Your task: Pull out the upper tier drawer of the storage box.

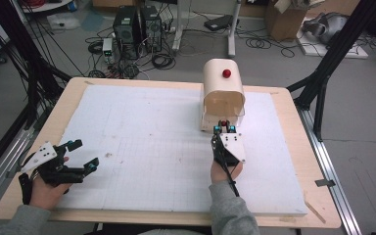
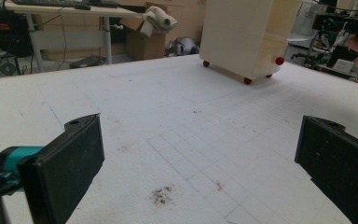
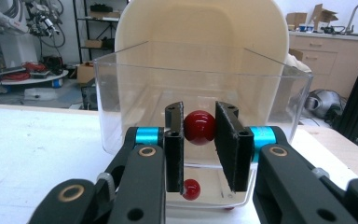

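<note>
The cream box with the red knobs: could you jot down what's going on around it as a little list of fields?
Box: cream bread-bin-like box with a clear front, at the far right of the white mat
Top knob: red ball on the curved lid
Front knob: red ball on the clear front
Right gripper: jaws closed around the front knob, one at each side
Left gripper: open, over the mat's near left part, holding nothing
Feet: small red balls under the box
</note>
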A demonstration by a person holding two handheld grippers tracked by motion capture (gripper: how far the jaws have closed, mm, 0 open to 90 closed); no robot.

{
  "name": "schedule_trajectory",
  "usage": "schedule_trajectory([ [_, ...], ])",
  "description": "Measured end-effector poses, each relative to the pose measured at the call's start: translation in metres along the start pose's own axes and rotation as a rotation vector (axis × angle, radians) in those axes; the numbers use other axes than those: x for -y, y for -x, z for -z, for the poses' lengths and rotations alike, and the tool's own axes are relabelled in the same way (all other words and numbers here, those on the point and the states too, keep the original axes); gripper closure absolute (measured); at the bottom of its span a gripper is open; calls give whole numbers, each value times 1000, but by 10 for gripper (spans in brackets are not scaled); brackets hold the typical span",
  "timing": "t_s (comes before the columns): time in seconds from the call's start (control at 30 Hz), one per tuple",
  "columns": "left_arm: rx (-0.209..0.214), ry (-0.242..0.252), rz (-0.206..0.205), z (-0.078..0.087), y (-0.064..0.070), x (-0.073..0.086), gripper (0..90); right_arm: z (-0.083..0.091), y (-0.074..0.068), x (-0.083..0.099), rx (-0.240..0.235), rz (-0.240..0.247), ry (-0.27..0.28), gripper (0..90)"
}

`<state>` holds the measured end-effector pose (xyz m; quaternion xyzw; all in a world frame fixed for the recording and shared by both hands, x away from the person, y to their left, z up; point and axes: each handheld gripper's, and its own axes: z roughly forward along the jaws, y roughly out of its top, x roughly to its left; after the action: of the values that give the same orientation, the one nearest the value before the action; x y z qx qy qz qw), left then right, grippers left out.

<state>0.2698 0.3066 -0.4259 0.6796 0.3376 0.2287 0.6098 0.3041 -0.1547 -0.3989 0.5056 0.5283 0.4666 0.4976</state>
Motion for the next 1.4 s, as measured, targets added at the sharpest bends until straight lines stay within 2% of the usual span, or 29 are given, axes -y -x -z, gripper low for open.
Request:
schedule_trajectory([
  [0.53, -2, 1, 2, 0, 0, 0, 18, 4, 1, 0, -16, -7, -8, 719],
  [0.57, -2, 0, 2, 0, 0, 0, 18, 4, 2, 0, -21, -13, -1, 620],
  [0.63, -2, 0, -1, 0, 0, 0, 18, 5, 2, -1, -33, -22, -3, 531],
  [0.67, -2, 0, -1, 0, 0, 0, 18, 5, 2, -1, -33, -22, -3, 531],
  [0.7, -1, 0, -3, 0, 0, 0, 18, 5, 3, -1, -46, -27, -5, 437],
  [0.73, -1, 0, -3, 0, 0, 0, 18, 5, 3, -1, -46, -27, -5, 437],
  [0.77, -2, 0, -3, 0, 0, 0, 18, 6, 3, -2, -53, -34, -4, 379],
  [0.8, -2, 0, -3, 0, 0, 0, 18, 6, 3, -2, -53, -34, -4, 379],
  [0.83, -2, 0, -3, 0, 0, 0, 18, 6, 4, -3, -60, -39, -8, 271],
  [0.87, -2, 0, 0, 0, 0, 0, 18, 6, 4, -3, -60, -39, -8, 271],
  [0.9, -1, 0, -3, 0, 0, 0, 18, 5, 5, -3, -55, -40, -12, 213],
  [0.93, -1, -1, -3, 0, 0, 0, 18, 4, 5, -5, -53, -46, -32, 106],
  [1.0, -2, 0, -3, 0, 0, 0, 18, 4, 5, -5, -53, -48, -35, 84],
  [1.03, -2, 4, -4, 0, 0, -1, 18, 3, 6, -6, -61, -48, -46, 1],
  [1.1, -1, 7, -1, 1, 0, -1, 18, 1, 7, -6, -71, -55, -61, 1],
  [1.4, 2, 39, -1, 3, 1, -3, 18, 2, 9, -7, -96, -68, -61, 1],
])
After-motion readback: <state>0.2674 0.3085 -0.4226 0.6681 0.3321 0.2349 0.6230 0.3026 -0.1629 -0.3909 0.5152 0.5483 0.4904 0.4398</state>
